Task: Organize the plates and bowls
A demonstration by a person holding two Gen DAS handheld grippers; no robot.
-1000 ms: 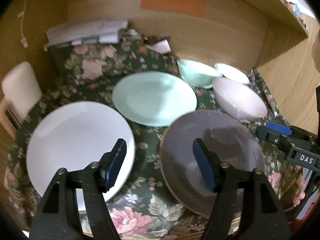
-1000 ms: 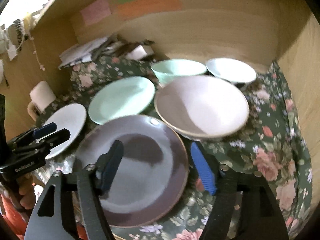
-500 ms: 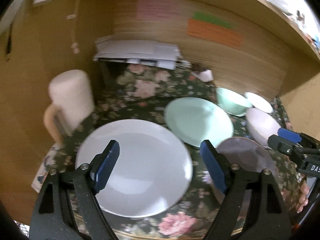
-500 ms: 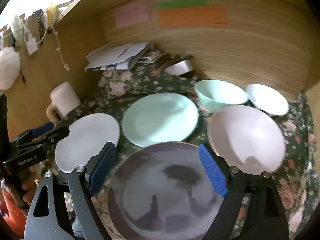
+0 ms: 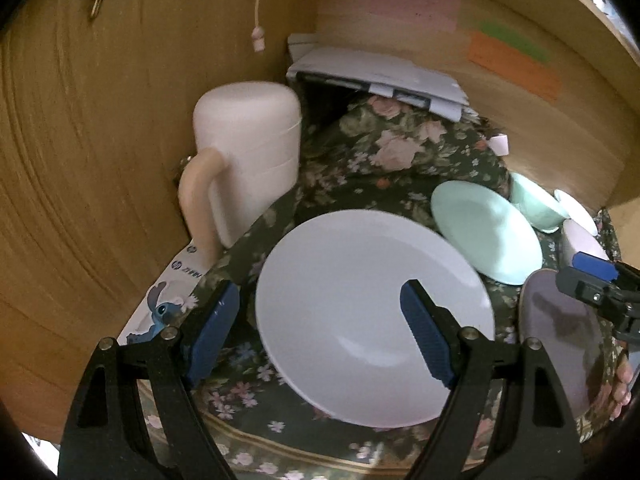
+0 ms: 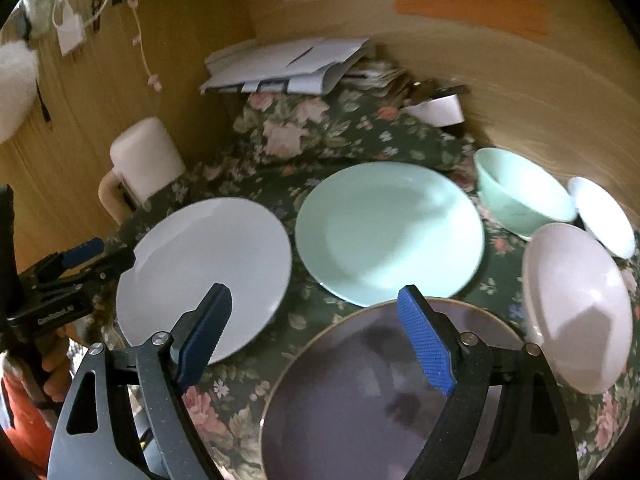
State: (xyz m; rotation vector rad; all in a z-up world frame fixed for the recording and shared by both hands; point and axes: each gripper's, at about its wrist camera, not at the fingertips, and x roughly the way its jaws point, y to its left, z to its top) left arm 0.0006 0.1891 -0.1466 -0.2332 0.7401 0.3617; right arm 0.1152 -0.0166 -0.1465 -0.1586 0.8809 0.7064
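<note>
The left tongs (image 5: 324, 330) gaped wide over the round white plate (image 5: 372, 300) on the floral-clothed bench (image 5: 400, 160), holding nothing. The right tongs (image 6: 316, 338) stood equally wide and empty above the glossy purple-grey plate (image 6: 352, 400). From the right wrist view, a mint-green plate (image 6: 390, 232) lay at 12 o'clock of the purple one, with a mint bowl (image 6: 524, 192), small white bowl (image 6: 608, 216) and pale pink bowl (image 6: 576, 304) towards 2 o'clock

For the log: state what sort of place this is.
Probably a home desk nook, not a kitchen: wooden walls with sticky notes, stacked papers, and a floral cloth under the plates.
</note>
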